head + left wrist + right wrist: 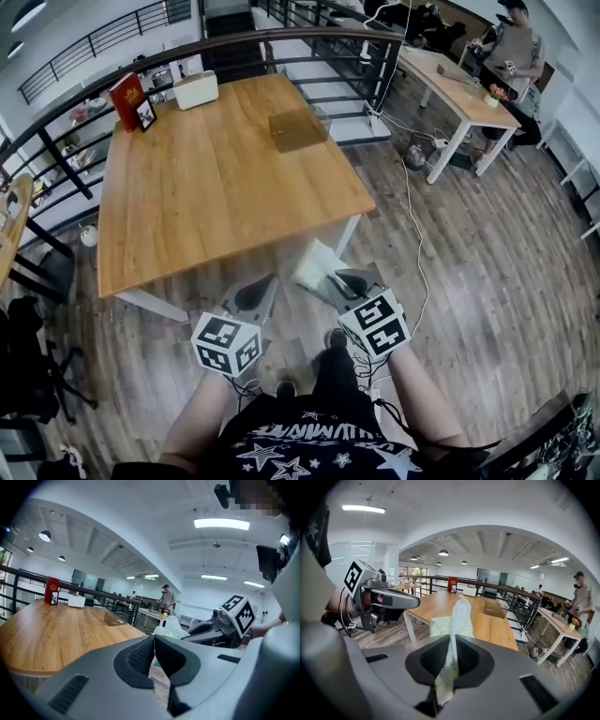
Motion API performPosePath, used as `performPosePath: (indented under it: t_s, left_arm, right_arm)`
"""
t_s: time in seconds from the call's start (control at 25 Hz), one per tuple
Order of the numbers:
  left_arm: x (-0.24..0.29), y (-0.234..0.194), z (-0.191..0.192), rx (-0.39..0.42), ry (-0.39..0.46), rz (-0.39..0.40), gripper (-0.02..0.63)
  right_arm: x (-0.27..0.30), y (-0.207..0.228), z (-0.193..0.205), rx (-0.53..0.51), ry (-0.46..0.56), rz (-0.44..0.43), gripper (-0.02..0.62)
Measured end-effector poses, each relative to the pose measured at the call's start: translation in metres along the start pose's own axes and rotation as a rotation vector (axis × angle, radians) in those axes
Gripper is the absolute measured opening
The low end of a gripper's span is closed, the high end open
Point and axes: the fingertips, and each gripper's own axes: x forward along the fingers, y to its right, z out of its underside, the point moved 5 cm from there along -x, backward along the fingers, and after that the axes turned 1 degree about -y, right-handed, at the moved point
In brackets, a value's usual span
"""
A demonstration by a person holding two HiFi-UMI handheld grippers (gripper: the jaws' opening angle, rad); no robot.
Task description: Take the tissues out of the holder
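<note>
R tongs (pixel 451 641) pinch tissue pack (pixel 455 616) by its thin edge, prob. to carry it clear. L tongs (pixel 153 641) closed, empty, alongside. Pack hangs over floor (pixel 469 262), off counter (pixel 216 187); holder (pixel 298 128) well apart, apparently emptied.

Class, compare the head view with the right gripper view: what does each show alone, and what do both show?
Head view only: the person's black star-printed shirt. Right gripper view only: round ceiling lamps, and the jaws of the right gripper closed on the pale green-patterned tissue packet. Both: that packet, the rectangular wooden table and the left gripper.
</note>
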Motion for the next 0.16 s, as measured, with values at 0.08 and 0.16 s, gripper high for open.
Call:
performPosePath:
  t_s: [0.08,0.16]
  left_arm:
    - [-0.011,0.002,0.003,0.001,-0.002,0.007,0.015]
    - [-0.022,0.004,0.007,0.004,-0.005,0.016,0.015]
  right_arm:
    - [-0.005,-0.011,0.002,0.005,-0.003,0.009,0.035]
    - [-0.011,-0.021,0.004,0.011,-0.005,0.018,0.035]
